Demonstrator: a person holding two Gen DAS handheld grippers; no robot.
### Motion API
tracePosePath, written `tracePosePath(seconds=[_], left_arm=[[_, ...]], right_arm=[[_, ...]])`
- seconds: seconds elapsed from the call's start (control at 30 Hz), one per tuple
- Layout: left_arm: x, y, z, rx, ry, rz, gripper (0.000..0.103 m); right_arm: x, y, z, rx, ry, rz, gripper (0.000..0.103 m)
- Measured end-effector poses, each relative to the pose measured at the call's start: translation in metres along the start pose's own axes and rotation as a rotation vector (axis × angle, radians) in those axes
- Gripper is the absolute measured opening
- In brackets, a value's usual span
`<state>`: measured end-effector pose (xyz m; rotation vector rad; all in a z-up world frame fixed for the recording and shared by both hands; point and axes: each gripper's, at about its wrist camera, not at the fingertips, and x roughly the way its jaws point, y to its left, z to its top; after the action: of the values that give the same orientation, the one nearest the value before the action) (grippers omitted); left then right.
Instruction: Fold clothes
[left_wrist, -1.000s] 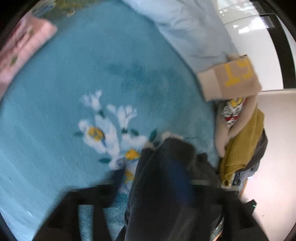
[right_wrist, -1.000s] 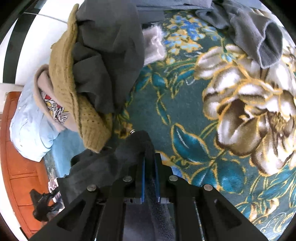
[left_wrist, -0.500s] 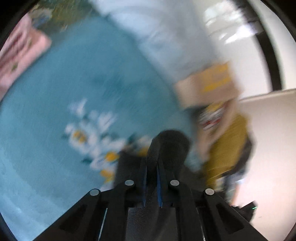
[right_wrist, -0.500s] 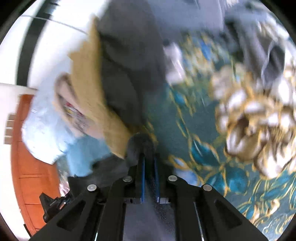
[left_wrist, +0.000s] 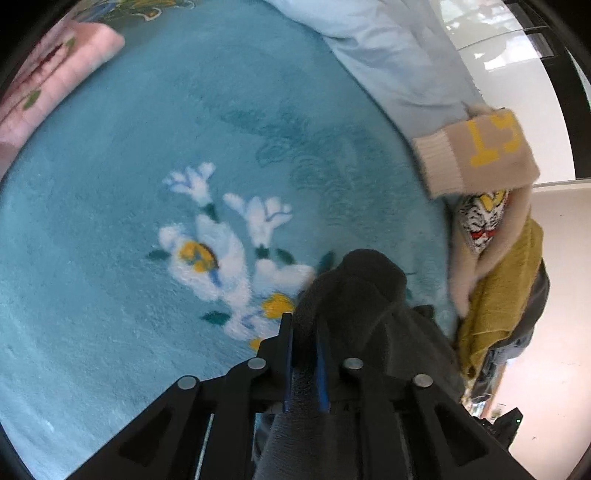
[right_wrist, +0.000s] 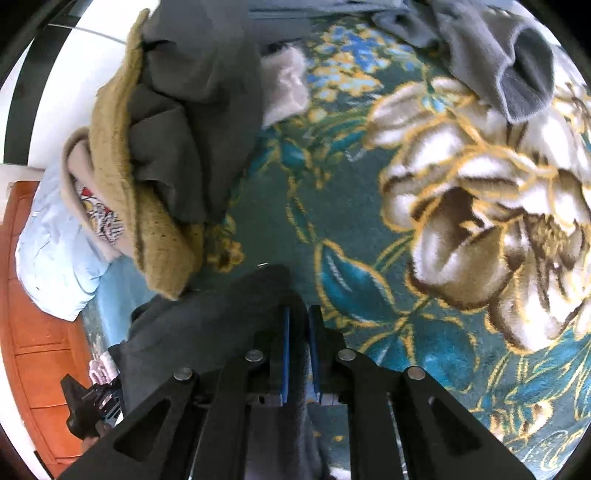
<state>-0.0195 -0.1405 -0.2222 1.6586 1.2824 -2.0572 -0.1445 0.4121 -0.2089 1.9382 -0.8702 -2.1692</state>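
The left gripper (left_wrist: 304, 332) is pinching a bunched edge of a dark charcoal fleece garment (left_wrist: 369, 295), its blue-lined jaws pressed together on the fabric above a plush light-blue blanket with white and yellow flowers (left_wrist: 147, 184). The right gripper (right_wrist: 297, 321) is clamping another part of the same dark charcoal fleece garment (right_wrist: 229, 310), which is hanging between the two tools over a teal floral carpet with large cream blossoms (right_wrist: 461, 221).

Just beside the held cloth, a heap of unfolded clothes is lying: a mustard knitted sweater (right_wrist: 122, 166), a dark grey top (right_wrist: 192, 110) and a beige sweater with yellow lettering (left_wrist: 480, 147). A loose grey sweatshirt (right_wrist: 509, 55) is resting well apart.

The likely trouble is the garment's slack catching on the mustard knit and dragging the heap along. Because both grips are holding thick bunches rather than clean corners, the fleece may also be slipping unevenly, leaving a crooked fold.
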Motion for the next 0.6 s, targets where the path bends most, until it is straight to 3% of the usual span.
tracePosePath(seconds=[0.1, 0.17, 0.3, 0.4, 0.47, 0.53, 0.6], left_arm=[[-0.034, -0.002, -0.010, -0.035, -0.069, -0.003, 0.042], [-0.062, -0.013, -0.024, 0.003, -0.127, -0.002, 0.043], [-0.078, -0.062, -0.072, 0.266, -0.144, 0.028, 0.043], [-0.057, -0.101, -0.121, 0.524, -0.066, 0.032, 0.046], [-0.037, -0.117, -0.149, 0.698, -0.043, 0.091, 0.046], [-0.020, -0.118, -0.160, 0.763, -0.059, 0.163, 0.046], [-0.007, -0.108, -0.155, 0.734, -0.057, 0.194, 0.046]], right_arm=[[-0.022, 0.019, -0.005, -0.040, -0.064, -0.019, 0.031], [-0.026, 0.037, -0.029, -0.124, -0.065, -0.021, 0.036], [-0.024, 0.076, -0.088, -0.321, -0.035, -0.015, 0.036], [-0.022, 0.105, -0.133, -0.469, -0.013, -0.011, 0.036], [-0.019, 0.121, -0.160, -0.554, 0.001, -0.013, 0.036], [-0.011, 0.113, -0.167, -0.524, -0.019, -0.070, 0.036], [-0.003, 0.100, -0.157, -0.473, -0.053, -0.127, 0.036]])
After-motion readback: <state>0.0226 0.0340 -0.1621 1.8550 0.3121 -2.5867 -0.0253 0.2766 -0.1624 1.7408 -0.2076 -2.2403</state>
